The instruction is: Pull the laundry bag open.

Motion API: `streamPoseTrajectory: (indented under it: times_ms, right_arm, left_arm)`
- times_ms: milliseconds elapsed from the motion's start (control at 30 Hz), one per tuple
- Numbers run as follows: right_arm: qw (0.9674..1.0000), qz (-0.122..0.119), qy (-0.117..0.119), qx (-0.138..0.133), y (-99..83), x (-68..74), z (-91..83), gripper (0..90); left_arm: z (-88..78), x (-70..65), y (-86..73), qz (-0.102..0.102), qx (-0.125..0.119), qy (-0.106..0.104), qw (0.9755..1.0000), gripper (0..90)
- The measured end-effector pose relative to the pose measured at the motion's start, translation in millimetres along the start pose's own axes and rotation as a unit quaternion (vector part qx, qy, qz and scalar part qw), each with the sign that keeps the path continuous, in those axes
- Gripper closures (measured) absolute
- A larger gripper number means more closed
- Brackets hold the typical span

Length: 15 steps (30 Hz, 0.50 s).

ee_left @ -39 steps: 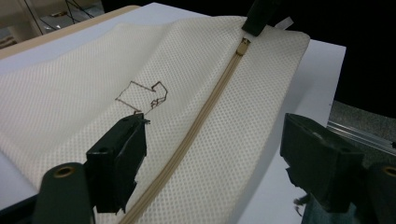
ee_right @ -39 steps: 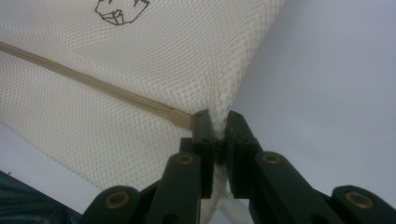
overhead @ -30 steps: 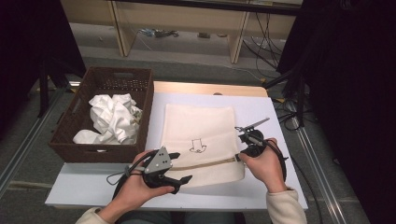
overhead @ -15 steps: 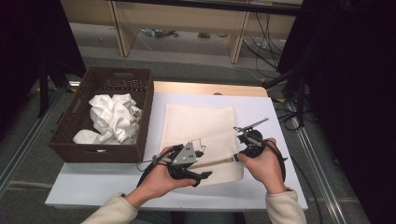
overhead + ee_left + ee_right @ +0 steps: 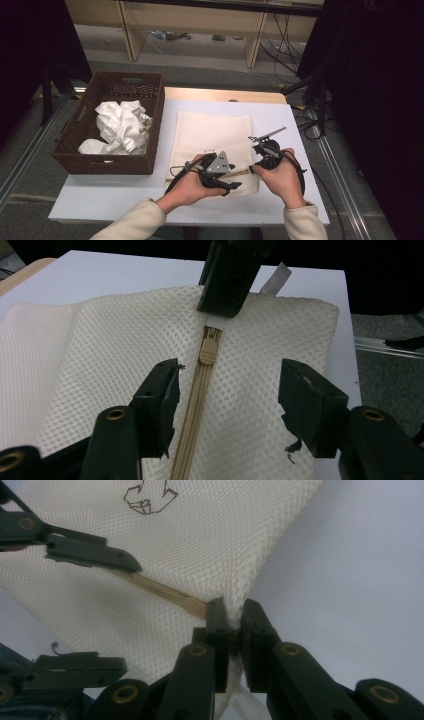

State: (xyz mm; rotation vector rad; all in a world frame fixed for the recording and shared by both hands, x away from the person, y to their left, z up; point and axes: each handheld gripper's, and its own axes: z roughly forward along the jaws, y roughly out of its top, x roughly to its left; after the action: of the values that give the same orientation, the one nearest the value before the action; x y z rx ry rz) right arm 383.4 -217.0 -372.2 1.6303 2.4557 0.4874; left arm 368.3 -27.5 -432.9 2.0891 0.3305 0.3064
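A cream mesh bag (image 5: 210, 132) lies flat on the white table (image 5: 295, 125), its tan zipper along the near edge. My right gripper (image 5: 255, 165) is shut on the bag's right end, the mesh pinched between its jaws (image 5: 231, 615). The tan zipper pull (image 5: 207, 349) sits just short of that grip. My left gripper (image 5: 234, 179) hovers over the zipper near the pull. Its jaws have just been closing and stand apart on either side of the zipper (image 5: 230, 385), pads not touching it. A small brown drawing (image 5: 147, 497) marks the bag.
A dark wicker basket (image 5: 150, 165) with crumpled white cloth (image 5: 120, 127) stands at the table's left. Wooden shelving and cables lie beyond the far edge. Dark curtains flank both sides.
My left gripper has slid right along the bag's near edge toward the right gripper, and its jaws have narrowed. The right gripper has kept still on the bag's end.
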Motion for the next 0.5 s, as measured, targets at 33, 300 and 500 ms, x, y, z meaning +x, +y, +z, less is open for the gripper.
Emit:
streamPoseTrajectory:
  times_ms: [33,300,500]
  right_arm:
    - [1.0,-0.004,-0.002,-0.002,0.0,-0.2,0.1,84.7]
    - [0.9999,0.012,0.003,0.011,0.5,6.6,-0.4,84.7]
    - [0.9998,0.013,0.004,0.013,0.4,9.9,0.1,84.7]
  left_arm:
    - [2.2,0.4,0.5,-0.002,0.002,-0.006,1.0,42.7]
    - [19.4,-5.9,-1.3,-0.026,0.009,-0.054,0.9982,42.7]
    - [27.0,-4.3,-1.0,-0.035,0.014,-0.063,0.9973,41.8]
